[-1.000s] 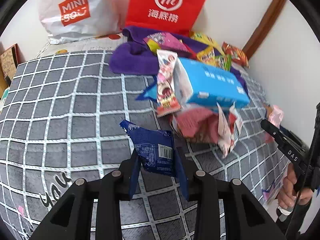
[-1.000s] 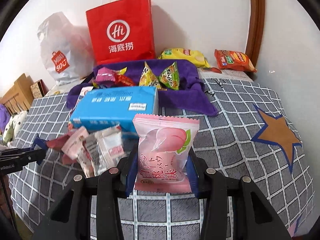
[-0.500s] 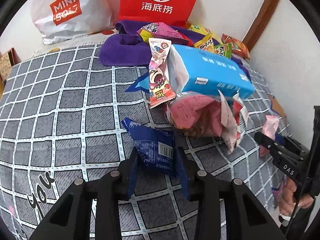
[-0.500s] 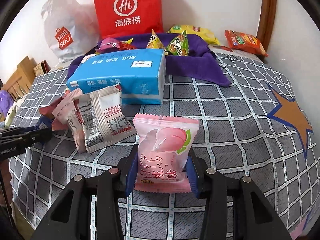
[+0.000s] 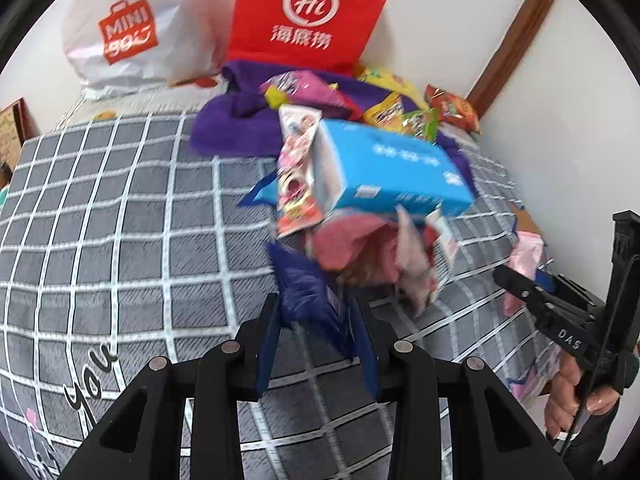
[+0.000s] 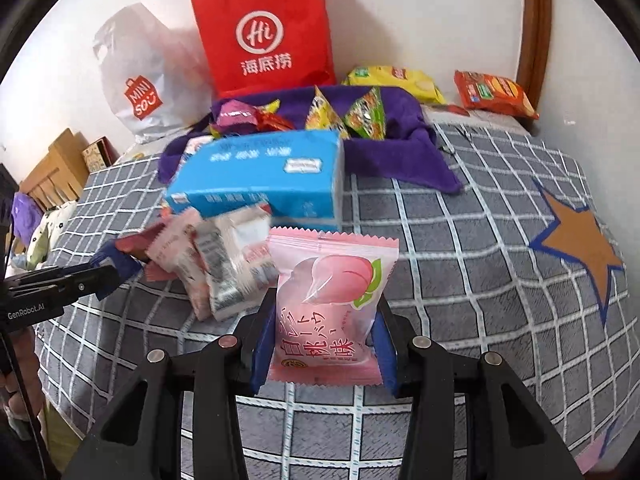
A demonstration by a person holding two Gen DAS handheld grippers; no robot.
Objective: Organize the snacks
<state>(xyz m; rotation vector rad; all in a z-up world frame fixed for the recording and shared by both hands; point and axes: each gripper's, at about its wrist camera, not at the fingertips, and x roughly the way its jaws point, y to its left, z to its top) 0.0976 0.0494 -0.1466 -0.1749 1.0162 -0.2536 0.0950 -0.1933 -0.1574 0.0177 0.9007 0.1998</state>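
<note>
My left gripper (image 5: 316,312) is shut on a dark blue snack packet (image 5: 308,292) and holds it just above the grey checked bedspread (image 5: 120,216), close to a pile of pink and white packets (image 5: 384,256). My right gripper (image 6: 324,316) is shut on a pink peach snack packet (image 6: 328,304), held upright in front of the blue box (image 6: 260,176). The right gripper also shows in the left wrist view (image 5: 516,276) with the pink packet (image 5: 528,252). The left gripper tip shows in the right wrist view (image 6: 108,272).
A purple cloth (image 6: 396,148) at the back holds several small snack packets (image 6: 344,112). A red paper bag (image 6: 264,40) and a white plastic bag (image 6: 140,80) stand against the wall. Yellow (image 6: 396,80) and orange (image 6: 492,92) chip bags lie at the back right.
Both grippers keep their packets. The left gripper has moved right, toward the pile of packets. The right gripper has pulled back and lifted a little.
</note>
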